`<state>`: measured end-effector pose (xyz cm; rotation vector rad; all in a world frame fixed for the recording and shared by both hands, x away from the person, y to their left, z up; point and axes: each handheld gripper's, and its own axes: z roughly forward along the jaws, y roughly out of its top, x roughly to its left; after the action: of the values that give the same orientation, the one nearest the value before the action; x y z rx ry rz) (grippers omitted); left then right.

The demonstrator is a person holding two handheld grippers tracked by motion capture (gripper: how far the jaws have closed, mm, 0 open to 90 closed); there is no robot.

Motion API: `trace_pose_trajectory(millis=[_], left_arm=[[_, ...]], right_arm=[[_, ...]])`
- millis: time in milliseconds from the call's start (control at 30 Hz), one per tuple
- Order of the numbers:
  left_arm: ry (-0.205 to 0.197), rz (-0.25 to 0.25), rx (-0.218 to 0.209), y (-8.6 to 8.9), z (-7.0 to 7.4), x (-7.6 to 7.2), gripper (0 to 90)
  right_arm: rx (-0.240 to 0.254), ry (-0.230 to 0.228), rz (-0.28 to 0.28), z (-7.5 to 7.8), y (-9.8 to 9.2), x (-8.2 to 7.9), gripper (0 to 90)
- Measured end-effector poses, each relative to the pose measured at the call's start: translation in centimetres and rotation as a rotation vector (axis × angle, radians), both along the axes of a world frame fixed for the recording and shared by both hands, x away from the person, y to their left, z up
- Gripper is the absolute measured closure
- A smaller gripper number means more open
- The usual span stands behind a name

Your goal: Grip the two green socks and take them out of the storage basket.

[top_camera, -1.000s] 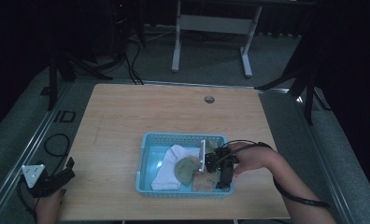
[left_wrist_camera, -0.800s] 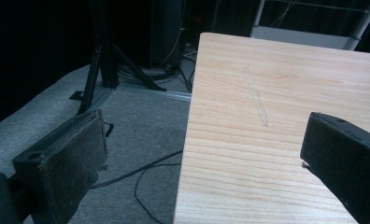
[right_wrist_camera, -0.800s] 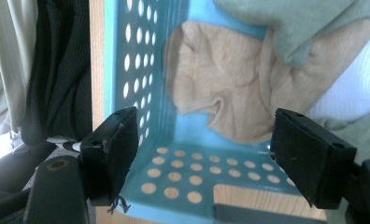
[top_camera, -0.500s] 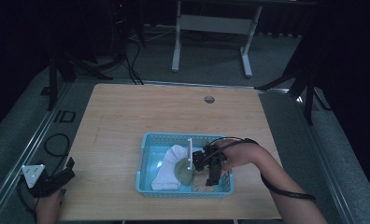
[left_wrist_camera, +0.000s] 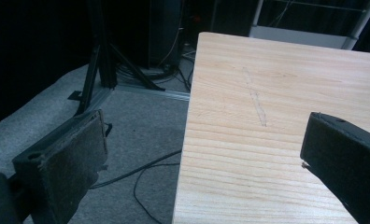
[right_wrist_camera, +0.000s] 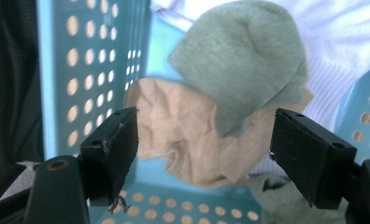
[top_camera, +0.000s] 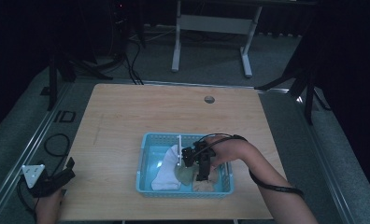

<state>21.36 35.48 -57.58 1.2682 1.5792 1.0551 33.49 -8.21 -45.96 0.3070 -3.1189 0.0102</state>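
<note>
Socks: none picked yet

Left gripper [top_camera: 64, 173] idles lower left, fingers [left_wrist_camera: 64, 161] released. Right gripper [right_wrist_camera: 204, 156] hovers, fingers spread, nothing held, over beige sock [right_wrist_camera: 183, 140] under green sock [right_wrist_camera: 248, 65]. White sock [top_camera: 167, 169] beside them. All in blue basket [top_camera: 148, 144], table [top_camera: 127, 112] lower centre.

Left gripper [left_wrist_camera: 197, 163] fingers [left_wrist_camera: 66, 158] spread wide over the near corner of the wooden bench [left_wrist_camera: 286, 102]; grey carpet [left_wrist_camera: 141, 121] and black cables [left_wrist_camera: 141, 172] lie beside it.
</note>
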Motion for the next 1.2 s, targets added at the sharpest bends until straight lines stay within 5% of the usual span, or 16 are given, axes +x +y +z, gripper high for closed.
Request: trace_pose_trajectory(millis=[467, 567, 633, 767, 1200], left_arm=[[0.002, -0.003, -0.002, 0.0, 0.0, 0.0, 0.7], [0.004, -0.003, -0.009, 0.1, 0.0, 0.0, 0.7], [0.003, -0.003, -0.007, 0.1, 0.0, 0.0, 0.7], [0.004, -0.004, -0.007, 0.1, 0.0, 0.1, 0.7], [0.005, -0.004, -0.006, 0.1, 0.0, 0.1, 0.7]], right_arm=[[-0.037, -0.032, -0.014, -2.6, 1.1, 1.1, 35.4], [-0.034, -0.062, -0.041, -2.9, 1.3, 1.1, 45.2], [-0.031, -0.082, -0.038, -2.9, 1.3, 1.0, 61.6], [-0.020, -0.074, -0.030, -2.3, 1.4, 0.7, 81.7], [0.025, -0.078, -0.006, 1.3, 1.5, -0.5, 84.2]])
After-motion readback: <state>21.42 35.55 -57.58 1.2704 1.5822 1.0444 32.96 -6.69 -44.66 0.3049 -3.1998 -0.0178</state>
